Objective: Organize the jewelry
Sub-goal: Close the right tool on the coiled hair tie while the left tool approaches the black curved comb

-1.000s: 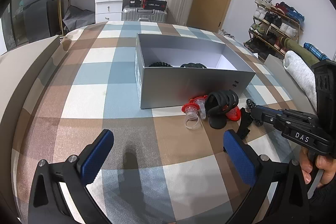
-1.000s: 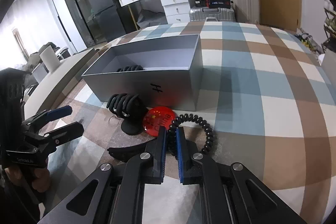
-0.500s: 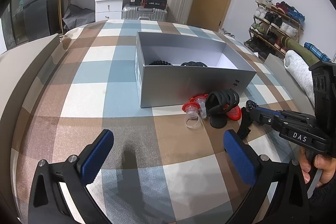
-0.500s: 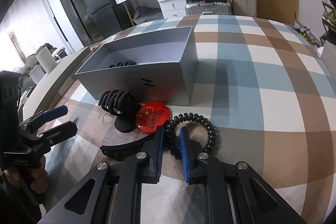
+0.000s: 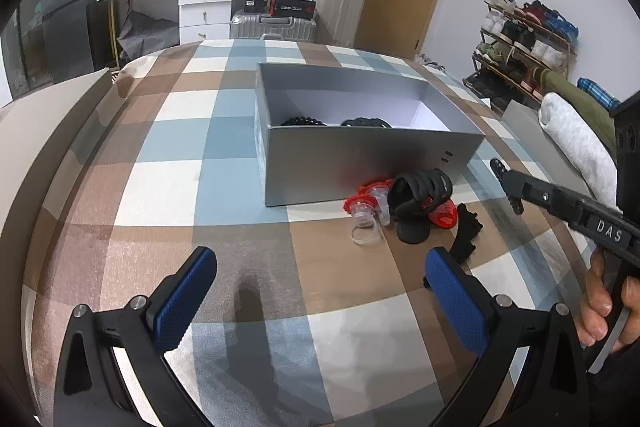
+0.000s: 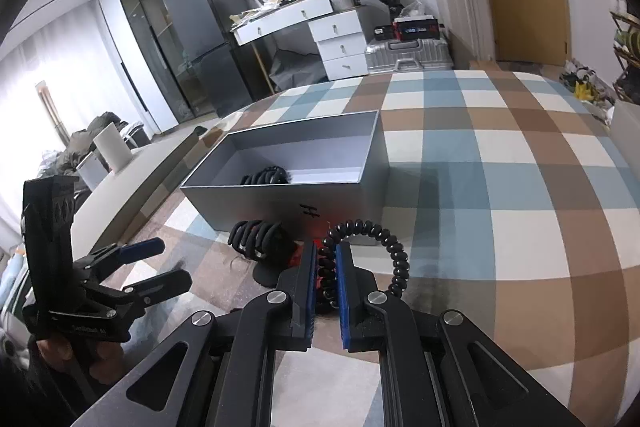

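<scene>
Jewelry pieces lie on the checked bedspread (image 5: 168,187) just in front of the grey box (image 5: 360,163): a black coiled bracelet on a stand (image 5: 420,191), red-rimmed clear pieces (image 5: 366,203) and a black hair clip (image 5: 466,231). More dark coiled items sit inside the box. In the left wrist view, the left tool (image 5: 320,291) hangs above the bedspread with its blue pads set wide apart, holding nothing. The right tool (image 5: 508,179) enters from the right side, near the box corner.

In the right wrist view, the right tool (image 6: 326,287) is closed narrowly on a black spiral cord bracelet (image 6: 394,255), which loops out to the right of the pads. The box (image 6: 280,199) stands just beyond. The left tool (image 6: 156,263) is visible at the left, its fingers spread.
</scene>
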Demonstrator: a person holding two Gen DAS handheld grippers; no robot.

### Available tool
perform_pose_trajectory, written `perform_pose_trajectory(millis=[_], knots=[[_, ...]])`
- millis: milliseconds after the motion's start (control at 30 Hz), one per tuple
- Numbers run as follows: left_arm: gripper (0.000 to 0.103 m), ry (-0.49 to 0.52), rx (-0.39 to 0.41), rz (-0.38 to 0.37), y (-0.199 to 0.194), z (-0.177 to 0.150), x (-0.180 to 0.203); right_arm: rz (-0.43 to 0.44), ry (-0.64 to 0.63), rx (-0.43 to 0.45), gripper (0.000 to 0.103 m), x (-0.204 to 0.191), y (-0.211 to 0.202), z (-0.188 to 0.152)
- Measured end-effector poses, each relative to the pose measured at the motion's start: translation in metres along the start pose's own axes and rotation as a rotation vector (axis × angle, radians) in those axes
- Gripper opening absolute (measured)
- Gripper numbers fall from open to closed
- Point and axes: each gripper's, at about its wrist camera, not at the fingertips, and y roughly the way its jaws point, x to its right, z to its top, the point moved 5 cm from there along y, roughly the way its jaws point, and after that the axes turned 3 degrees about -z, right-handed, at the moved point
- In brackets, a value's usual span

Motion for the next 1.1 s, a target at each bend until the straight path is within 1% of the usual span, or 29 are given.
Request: perform_pose_trajectory(millis=[133,267,433,500,567,600,667,733,833,933,1000,1067,1100], knots=[[0.102,0.056,-0.013,-0.026,0.002,-0.002,0.017,0.005,0.004,0.004,0.009,0.001,-0.004,0.001],[0.101,0.114,-0.053,-0.023,0.009,-0.003,0.031,0.014,0.017,0.003,0.009,0.004,-0.008,0.003],[0.101,0.134,-0.118,-0.069,0.021,-0.003,0.044,0.022,0.038,0.007,0.009,0.01,-0.014,0.005],[0.1,0.151,-0.135,-0.06,0.024,-0.005,0.049,0.027,0.043,0.011,0.009,0.011,-0.017,0.006],[0.092,0.176,-0.159,-0.056,0.026,-0.007,0.054,0.029,0.049,0.016,0.009,0.012,-0.019,0.007],[0.091,0.182,-0.172,-0.053,0.028,-0.009,0.055,0.033,0.053,0.016,0.009,0.013,-0.02,0.007],[0.08,0.192,-0.184,-0.037,0.029,-0.012,0.056,0.037,0.059,0.016,0.009,0.014,-0.02,0.007],[0.077,0.201,-0.177,-0.015,0.028,-0.013,0.056,0.043,0.059,0.013,0.009,0.013,-0.02,0.007],[0.076,0.178,-0.173,-0.006,0.025,-0.014,0.053,0.046,0.06,0.012,0.009,0.013,-0.02,0.007],[0.076,0.164,-0.175,-0.016,0.023,-0.015,0.055,0.048,0.059,0.012,0.009,0.013,-0.02,0.007],[0.075,0.163,-0.172,-0.007,0.025,-0.015,0.06,0.049,0.053,0.014,0.009,0.011,-0.021,0.008],[0.063,0.177,-0.165,0.023,0.025,-0.016,0.063,0.049,0.056,0.018,0.01,0.011,-0.021,0.008],[0.061,0.185,-0.164,0.042,0.026,-0.017,0.064,0.049,0.056,0.018,0.01,0.011,-0.021,0.008]])
